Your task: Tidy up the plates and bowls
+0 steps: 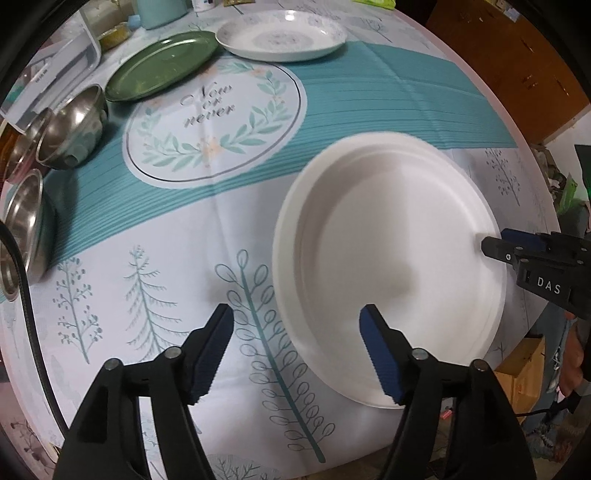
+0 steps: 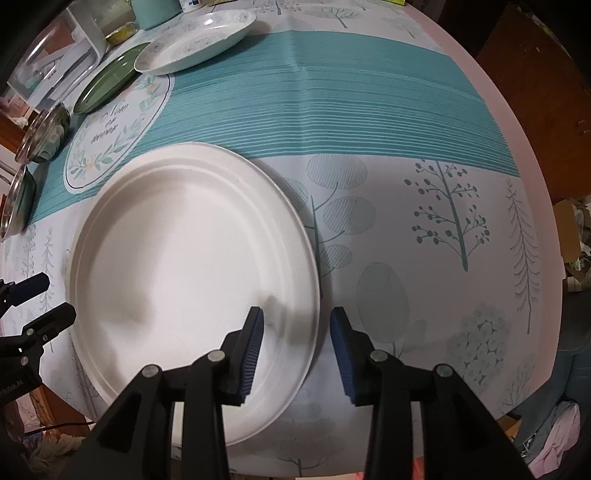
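Observation:
A white paper plate [image 1: 388, 266] lies near the front of the table; it also shows in the right wrist view [image 2: 184, 266]. My right gripper [image 2: 297, 350] is open, its jaws straddling the plate's right rim, and it shows in the left wrist view [image 1: 495, 243] at that rim. My left gripper [image 1: 297, 347] is open and empty over the plate's left edge, and shows in the right wrist view [image 2: 40, 302]. A green plate [image 1: 162, 64] and a white patterned plate [image 1: 282, 35] sit at the back. Steel bowls [image 1: 72, 127] stand at the left.
The round table has a teal and white printed cloth [image 1: 207, 110]. A clear plastic box [image 1: 62, 62], a teal cup [image 1: 162, 13] and a small tin [image 1: 114, 35] stand at the back left. The table edge [image 2: 532, 155] curves on the right.

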Tool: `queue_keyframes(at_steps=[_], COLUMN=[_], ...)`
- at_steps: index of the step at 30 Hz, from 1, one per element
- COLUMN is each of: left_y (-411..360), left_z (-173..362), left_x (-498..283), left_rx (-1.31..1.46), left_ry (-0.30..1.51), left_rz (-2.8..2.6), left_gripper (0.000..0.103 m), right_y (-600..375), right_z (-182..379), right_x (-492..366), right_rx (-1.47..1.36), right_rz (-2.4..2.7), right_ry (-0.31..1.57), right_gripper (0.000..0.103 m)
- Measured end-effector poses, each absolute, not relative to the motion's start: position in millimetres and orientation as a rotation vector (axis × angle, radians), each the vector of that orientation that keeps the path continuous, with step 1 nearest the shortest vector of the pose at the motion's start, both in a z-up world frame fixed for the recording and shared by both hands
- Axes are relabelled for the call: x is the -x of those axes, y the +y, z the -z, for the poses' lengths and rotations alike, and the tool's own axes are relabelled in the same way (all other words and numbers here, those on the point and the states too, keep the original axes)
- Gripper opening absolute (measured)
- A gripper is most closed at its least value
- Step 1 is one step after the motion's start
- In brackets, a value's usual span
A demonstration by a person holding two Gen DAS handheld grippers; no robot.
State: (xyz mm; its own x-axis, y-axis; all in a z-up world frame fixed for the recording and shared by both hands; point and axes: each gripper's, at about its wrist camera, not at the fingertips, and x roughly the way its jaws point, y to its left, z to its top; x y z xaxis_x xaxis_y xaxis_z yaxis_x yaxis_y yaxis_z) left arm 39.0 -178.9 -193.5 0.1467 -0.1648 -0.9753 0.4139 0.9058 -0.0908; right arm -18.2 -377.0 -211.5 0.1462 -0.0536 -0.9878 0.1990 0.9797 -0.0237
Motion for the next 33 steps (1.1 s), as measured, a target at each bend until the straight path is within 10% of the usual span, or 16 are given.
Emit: queue_keyframes(at_steps=[33], left_y=[-125], left_z=[110], left_x=[-48], left_rx=[-0.106], left_ry=[1.185], left_rz=[0.349], left_gripper=[0.072], right_y=[-344], right_z=[120], right_x=[5], right_rx=[-0.041], right_rz=[0.112], right_ry=[1.210], right_gripper=[0.038])
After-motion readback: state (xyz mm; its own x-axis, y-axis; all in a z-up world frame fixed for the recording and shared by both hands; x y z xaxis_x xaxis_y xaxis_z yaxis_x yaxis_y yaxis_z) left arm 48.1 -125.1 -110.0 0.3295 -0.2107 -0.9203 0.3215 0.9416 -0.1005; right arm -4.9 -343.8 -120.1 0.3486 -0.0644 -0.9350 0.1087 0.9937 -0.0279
